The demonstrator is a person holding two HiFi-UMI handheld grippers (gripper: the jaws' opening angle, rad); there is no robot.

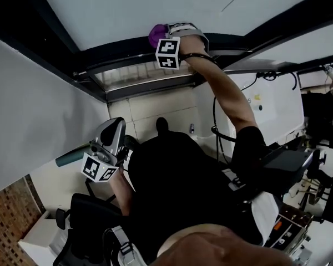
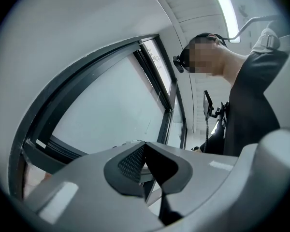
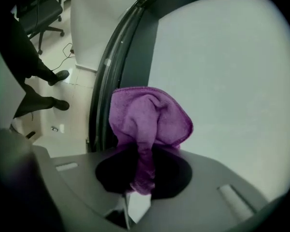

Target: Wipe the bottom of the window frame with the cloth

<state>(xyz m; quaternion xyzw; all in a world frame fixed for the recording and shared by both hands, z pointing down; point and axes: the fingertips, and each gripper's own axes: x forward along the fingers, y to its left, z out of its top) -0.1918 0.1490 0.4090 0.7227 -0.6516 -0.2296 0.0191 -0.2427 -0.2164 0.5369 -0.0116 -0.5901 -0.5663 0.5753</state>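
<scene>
A: You hold two claws: the left claw (image 2: 145, 146) and the right claw (image 3: 140, 178).

B: Each of them carries one marker cube, so you have two cubes, one up at the window (image 1: 168, 53) and one down by your side (image 1: 97, 168).

A: Cloths? You have just one, the purple cloth (image 3: 147, 117).

B: You face one window frame (image 1: 150, 82); I count no second one from your head view.

A: On the floor, your right gripper view gives you two dark shoes (image 3: 59, 76) and one office chair (image 3: 43, 11).

B: So your tally is two, two, one, one, two, one.
</scene>
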